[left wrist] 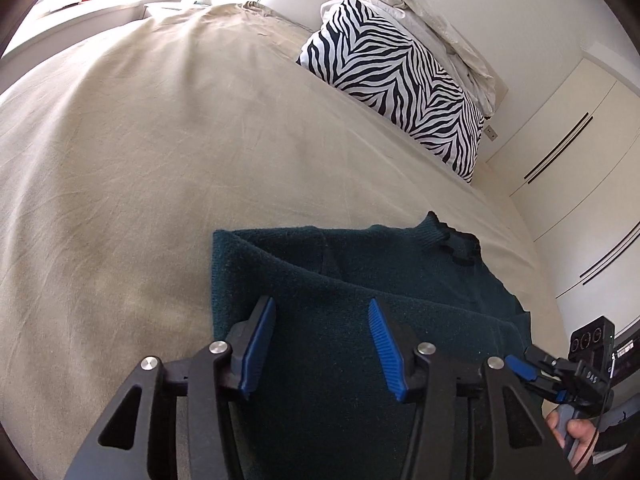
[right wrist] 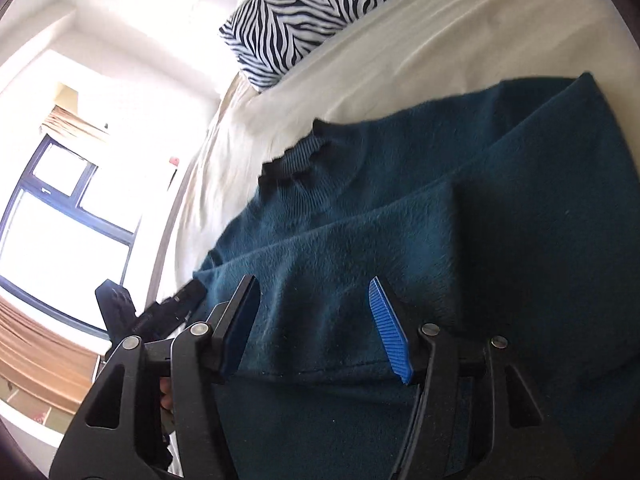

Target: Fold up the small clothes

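A dark teal knitted sweater [left wrist: 360,280] lies partly folded on the beige bed sheet [left wrist: 140,160], its ribbed collar [left wrist: 436,232] toward the pillows and a sleeve laid across the body. My left gripper [left wrist: 322,344] is open just above the sweater's near left part, holding nothing. In the right wrist view the sweater [right wrist: 400,220] fills the frame, collar [right wrist: 304,156] at upper left. My right gripper [right wrist: 316,320] is open over a folded edge, empty. The right gripper also shows in the left wrist view [left wrist: 536,372] at the sweater's right edge.
A zebra-print pillow [left wrist: 400,88] and a rumpled white pillow [left wrist: 432,20] lie at the head of the bed. White wardrobe doors [left wrist: 580,160] stand to the right. A window [right wrist: 60,208] and the left gripper [right wrist: 160,312] show at the left in the right wrist view.
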